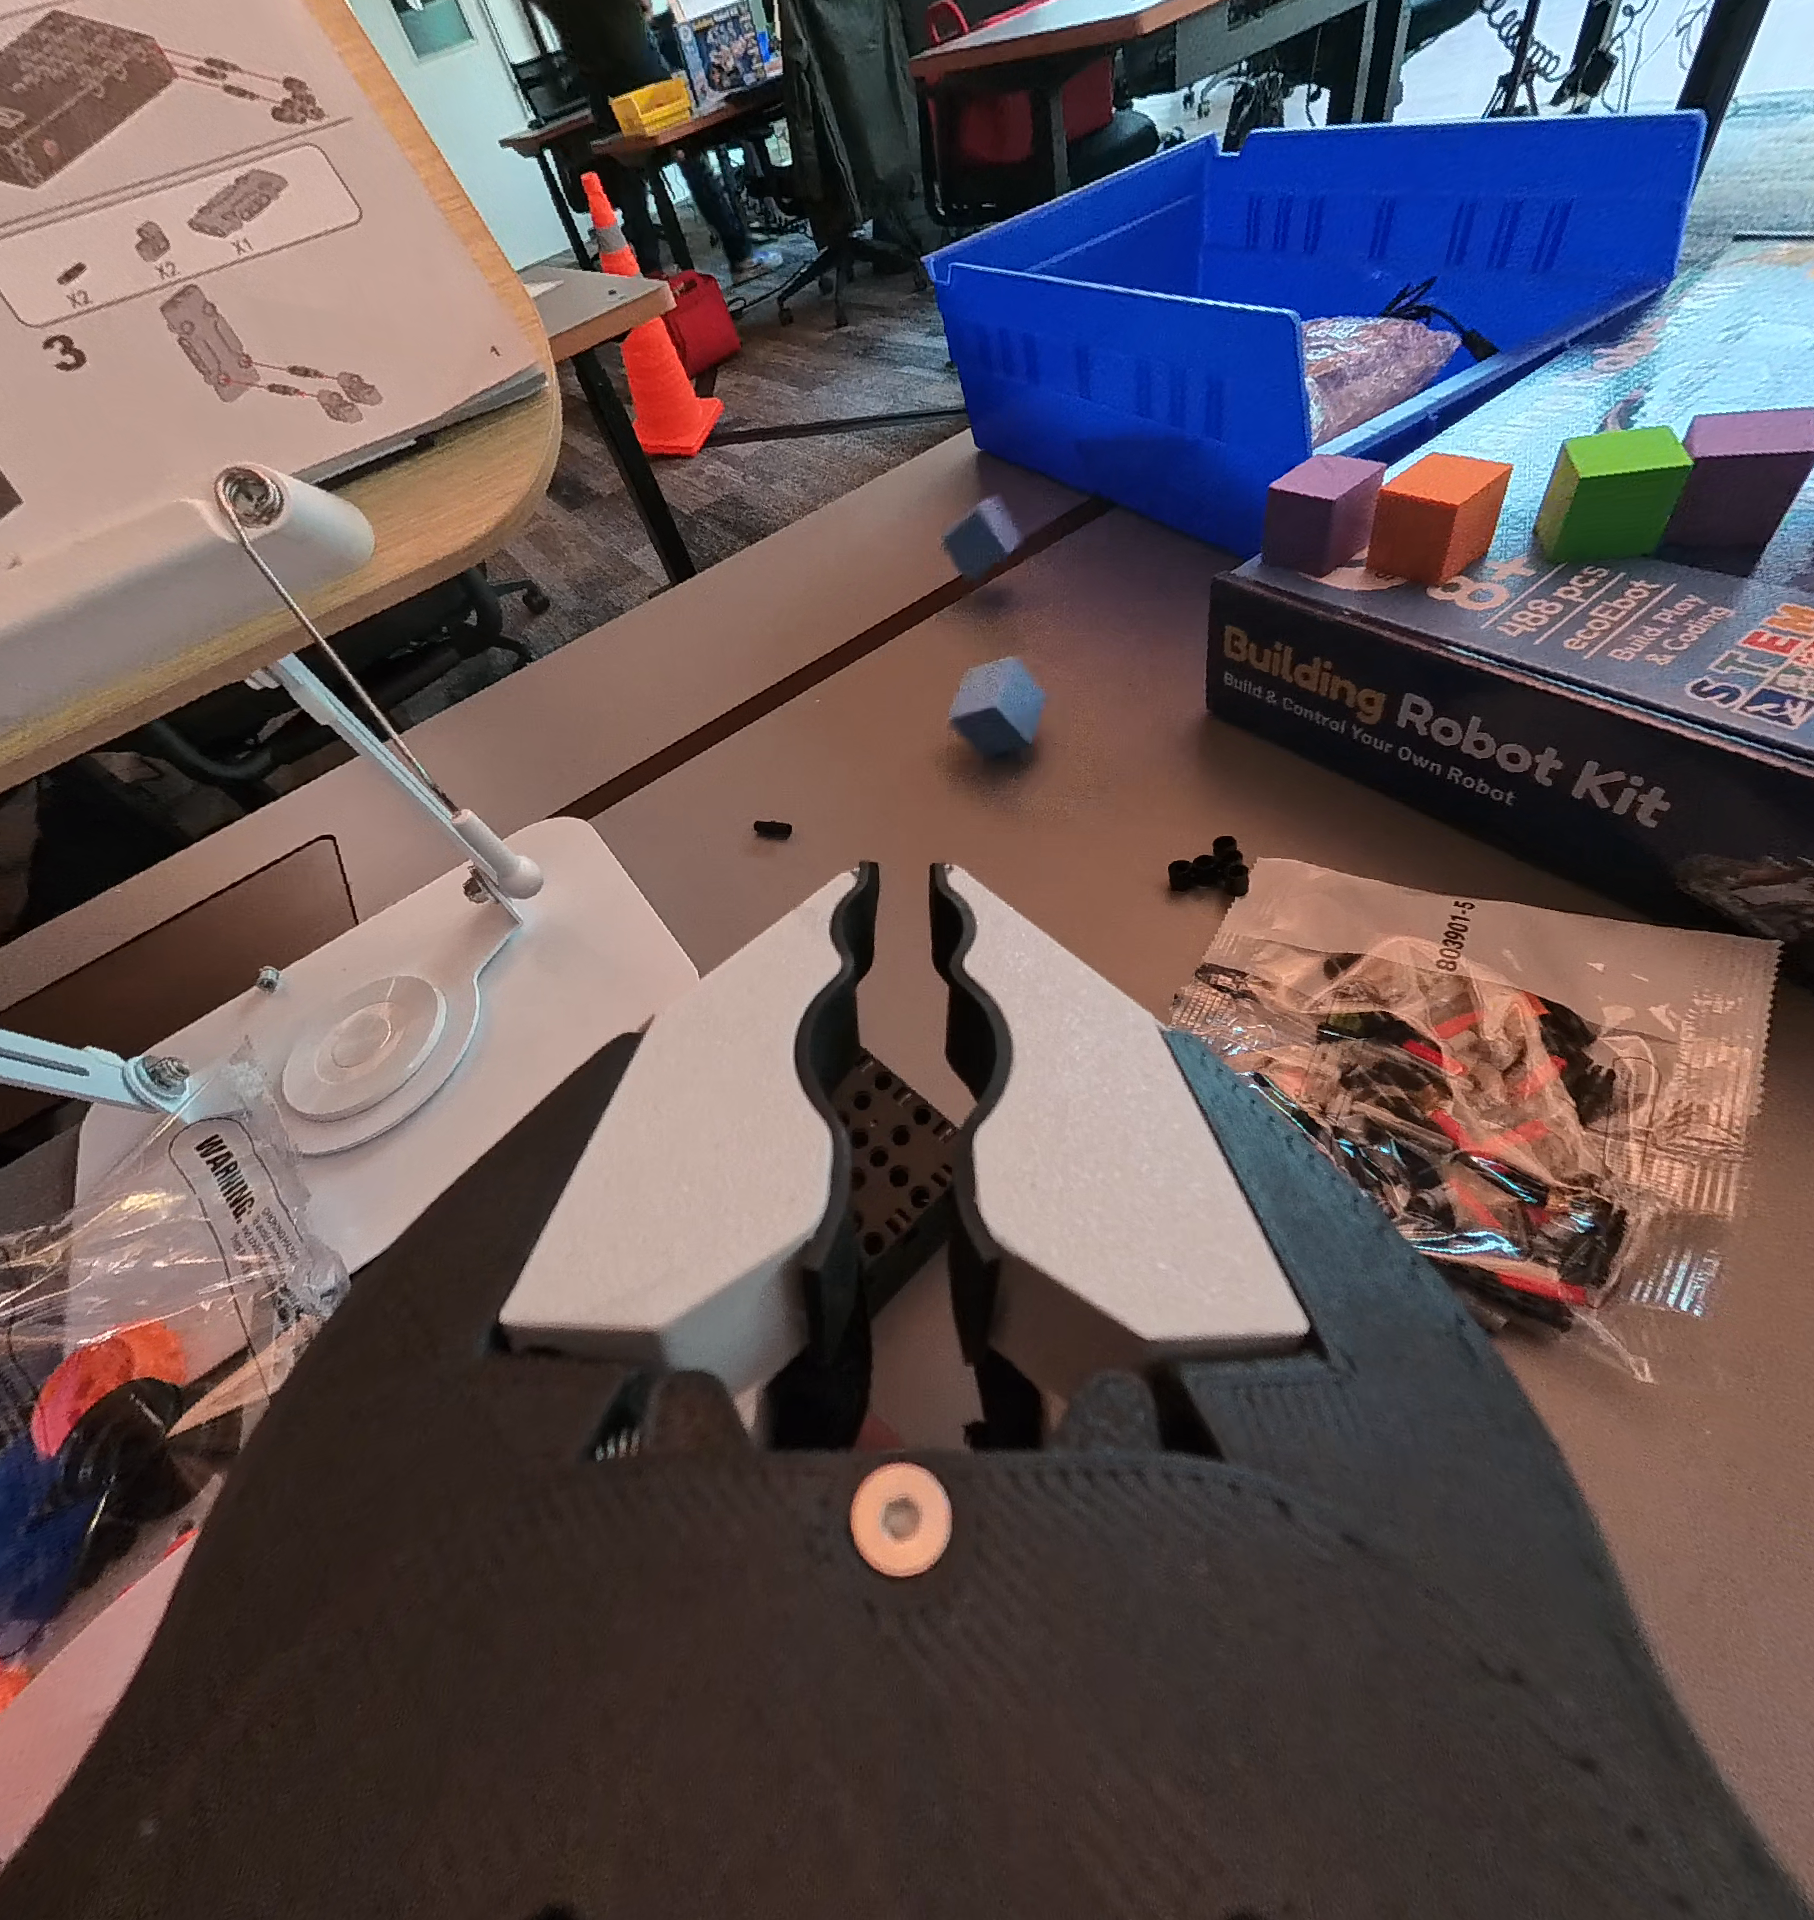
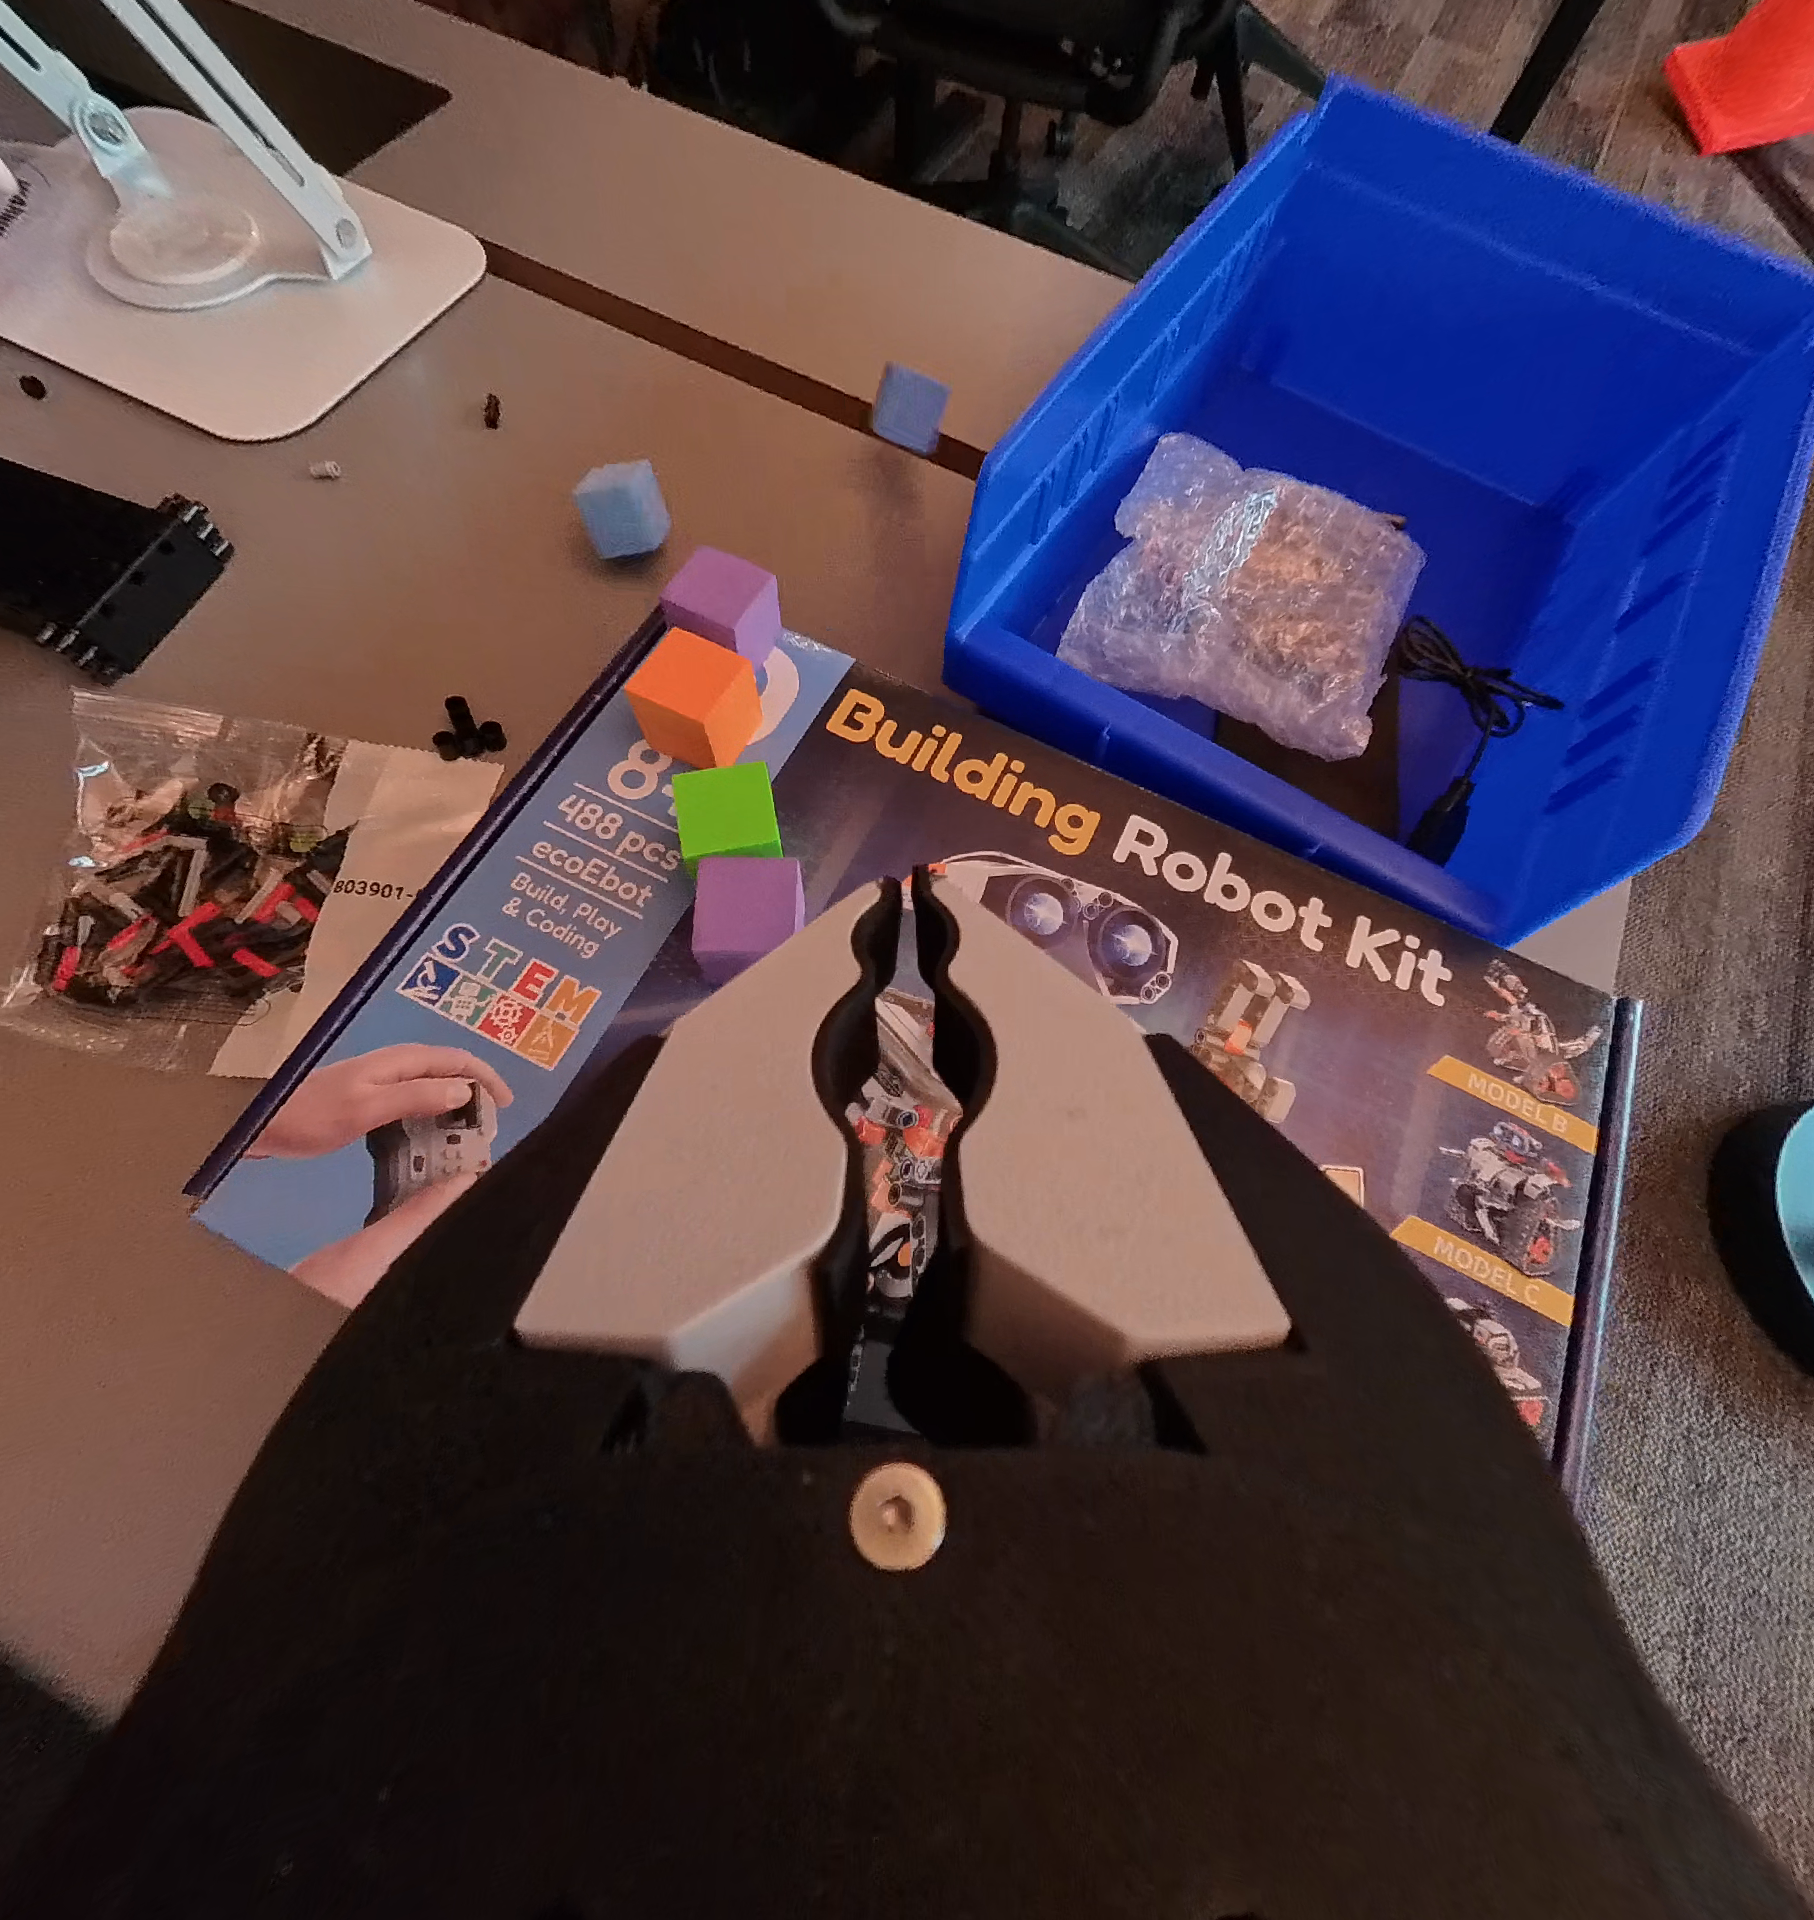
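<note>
Black plastic with many holes is seen between the fingers of the left gripper (image 1: 904, 873): a flat black plate (image 1: 887, 1164) is clamped deep in the jaws, while the tips are left slightly apart. This gripper is held low over the brown table (image 1: 1069, 665), between a white stand base (image 1: 570, 935) and a clear bag of small parts (image 1: 1485, 1101). Two light blue cubes (image 1: 996, 707) are lying farther ahead on the table.

The right gripper (image 2: 905, 878) is nearly closed (only a thin slit is left) and nothing is held in it. It is kept above a printed kit box (image 2: 1246, 997), on which a purple cube (image 2: 745, 914), a green cube (image 2: 726, 810), an orange cube (image 2: 693, 694) and a second purple cube (image 2: 724, 601) are placed in a row. A blue bin (image 2: 1609, 343) with a bubble-wrapped packet (image 2: 1246, 613) is just behind the box.
</note>
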The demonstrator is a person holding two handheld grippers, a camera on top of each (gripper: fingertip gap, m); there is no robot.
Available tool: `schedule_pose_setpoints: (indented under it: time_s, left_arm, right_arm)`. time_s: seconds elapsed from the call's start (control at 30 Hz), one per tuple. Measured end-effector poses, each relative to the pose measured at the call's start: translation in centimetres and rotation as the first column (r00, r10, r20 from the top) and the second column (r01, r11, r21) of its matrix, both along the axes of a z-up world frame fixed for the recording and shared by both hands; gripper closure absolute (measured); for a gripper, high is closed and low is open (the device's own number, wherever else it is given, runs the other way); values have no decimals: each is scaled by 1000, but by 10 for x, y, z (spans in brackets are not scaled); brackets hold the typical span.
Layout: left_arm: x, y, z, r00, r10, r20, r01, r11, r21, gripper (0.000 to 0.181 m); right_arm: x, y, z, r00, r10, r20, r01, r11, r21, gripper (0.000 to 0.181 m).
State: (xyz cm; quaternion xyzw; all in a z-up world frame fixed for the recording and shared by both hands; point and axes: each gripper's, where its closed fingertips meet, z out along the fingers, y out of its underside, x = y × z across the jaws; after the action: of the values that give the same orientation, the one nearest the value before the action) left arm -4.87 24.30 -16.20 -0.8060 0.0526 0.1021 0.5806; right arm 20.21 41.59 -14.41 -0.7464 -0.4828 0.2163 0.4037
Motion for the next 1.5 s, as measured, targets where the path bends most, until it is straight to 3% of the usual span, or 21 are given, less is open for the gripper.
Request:
schedule_pose_setpoints:
  time_s: [0.53, 0.7, 0.93, 1.13, 1.27, 1.37, 1.4, 1.5]
  left_arm:
    - [3, 2, -6, 1000, -7, -12, 7, 1000, -18, 172]
    - [3, 9, -5, 999, -22, -29, 21, 999, -38, 164]
    - [16, 44, 2, 985, -109, -130, 88, 984, -157, 140]
    - [42, 76, -40, 933, -342, -115, 271, 875, -400, 144]
    - [41, 95, -58, 907, -388, -163, 276, 841, -466, 146]
    - [65, 99, -66, 873, -487, -28, 407, 759, -507, 148]
    - [68, 99, -72, 860, -510, -24, 420, 733, -536, 148]
    - [61, 112, -78, 842, -525, -127, 376, 738, -561, 153]
  right_arm:
    - [-19, -33, 31, 994, 85, -62, -77, 990, 119, 168]
    - [-25, -57, 49, 980, 123, -156, -95, 981, 172, 168]
    - [17, -33, 35, 950, 14, -311, 51, 978, 201, 168]
    - [48, -15, 23, 916, -54, -397, 161, 957, 241, 169]
    - [51, -14, 20, 910, -53, -411, 170, 952, 256, 170]
    - [56, -12, 21, 910, -67, -409, 193, 942, 276, 170]
    - [59, -11, 21, 908, -76, -412, 205, 939, 278, 170]
    - [64, -10, 22, 895, -91, -437, 226, 937, 268, 170]
